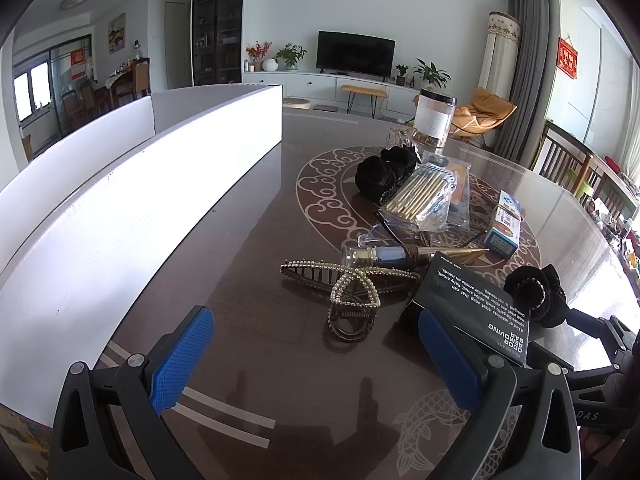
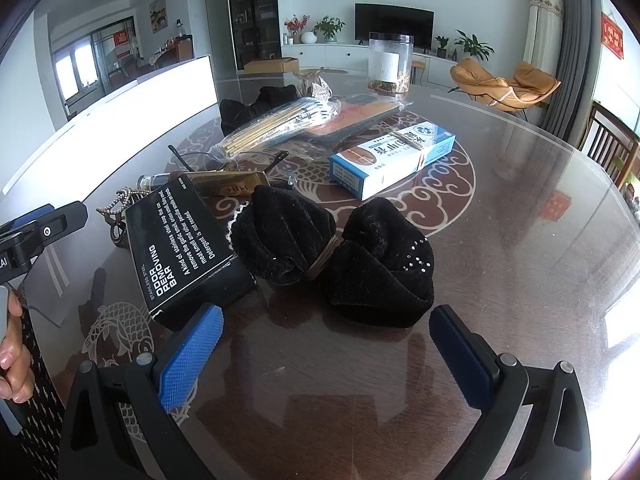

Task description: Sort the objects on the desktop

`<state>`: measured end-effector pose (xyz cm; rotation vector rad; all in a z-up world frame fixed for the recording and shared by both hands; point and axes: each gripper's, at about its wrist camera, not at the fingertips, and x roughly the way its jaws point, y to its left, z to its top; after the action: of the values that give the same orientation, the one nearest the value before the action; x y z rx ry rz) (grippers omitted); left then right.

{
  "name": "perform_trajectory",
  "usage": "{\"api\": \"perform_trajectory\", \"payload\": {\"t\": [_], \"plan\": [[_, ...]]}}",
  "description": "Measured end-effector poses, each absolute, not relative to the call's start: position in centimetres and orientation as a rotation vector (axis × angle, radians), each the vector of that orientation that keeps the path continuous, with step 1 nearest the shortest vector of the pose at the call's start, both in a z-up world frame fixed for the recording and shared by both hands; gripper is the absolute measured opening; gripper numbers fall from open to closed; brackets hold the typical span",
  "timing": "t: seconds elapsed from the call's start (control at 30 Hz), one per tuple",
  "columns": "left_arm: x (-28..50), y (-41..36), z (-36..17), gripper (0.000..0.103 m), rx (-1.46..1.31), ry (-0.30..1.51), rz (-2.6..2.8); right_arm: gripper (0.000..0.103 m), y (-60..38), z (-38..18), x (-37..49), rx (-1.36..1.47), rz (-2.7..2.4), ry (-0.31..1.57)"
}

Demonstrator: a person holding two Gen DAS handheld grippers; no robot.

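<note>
Hovering spread-jawed and empty, right gripper [image 2: 326,344] just before black velvet bow [image 2: 334,256], black cardboard soap box [image 2: 180,244] touching bow's left, left gripper [image 1: 316,356] likewise agape near pearl-studded claw clip [image 1: 352,292].

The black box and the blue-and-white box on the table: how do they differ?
The black box is dark with white English print reading "Odor Removing Bar"; the blue-and-white box is pale and has a rubber band round it. The black box lies nearest the grippers, touching the black velvet bow; the blue-and-white box lies farther back, apart from the bow. Both are closed cardboard cartons lying flat on the glossy table.
</note>
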<state>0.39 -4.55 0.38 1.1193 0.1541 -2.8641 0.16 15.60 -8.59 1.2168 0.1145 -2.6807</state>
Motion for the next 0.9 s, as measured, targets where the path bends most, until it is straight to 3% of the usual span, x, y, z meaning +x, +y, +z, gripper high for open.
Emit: {"api": "perform_trajectory", "payload": {"t": [0.9], "plan": [[0.63,-4.59,0.44,0.103,1.121,0.165,-2.865,0.103,15.6,-8.6,0.15,1.217,-2.68,0.115]]}}
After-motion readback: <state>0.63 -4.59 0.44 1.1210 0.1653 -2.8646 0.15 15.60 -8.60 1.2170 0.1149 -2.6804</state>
